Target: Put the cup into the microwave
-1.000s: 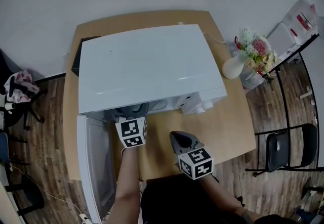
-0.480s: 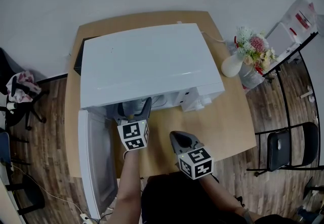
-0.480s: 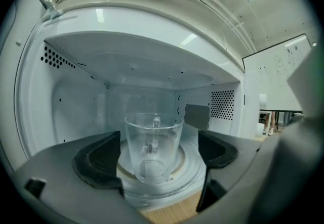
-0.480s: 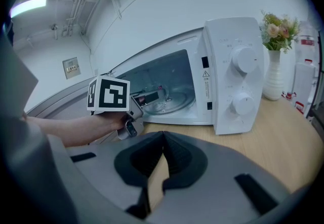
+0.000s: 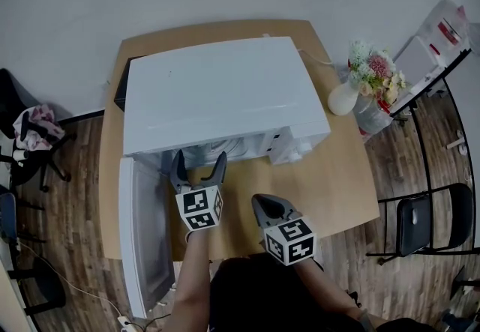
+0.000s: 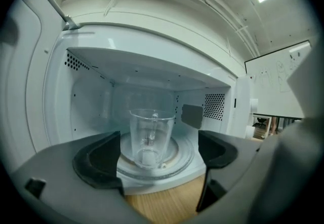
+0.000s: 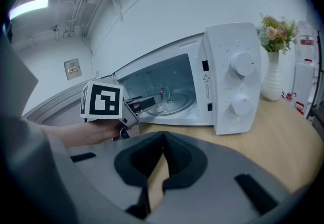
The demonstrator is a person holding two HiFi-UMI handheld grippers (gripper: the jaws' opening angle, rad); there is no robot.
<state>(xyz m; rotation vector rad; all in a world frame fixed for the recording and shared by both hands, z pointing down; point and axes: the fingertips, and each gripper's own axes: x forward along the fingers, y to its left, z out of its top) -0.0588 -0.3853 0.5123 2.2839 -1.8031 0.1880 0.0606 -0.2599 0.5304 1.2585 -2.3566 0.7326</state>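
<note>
Nearest you, your right hand-held gripper (image 5: 260,205) is clenched on nothing, idle over the desk (image 5: 330,188). Your left hand-held gripper (image 5: 199,167) is released, jaws wide apart and empty, just outside the mouth of the microwave (image 5: 225,94). Beyond it, 1 clear cup (image 6: 150,137) stands upright on the glass turntable (image 6: 183,156) inside the cavity, touching neither jaw. Placement looks done. The door (image 5: 142,240) hangs open; closing it may be what is left.
</note>
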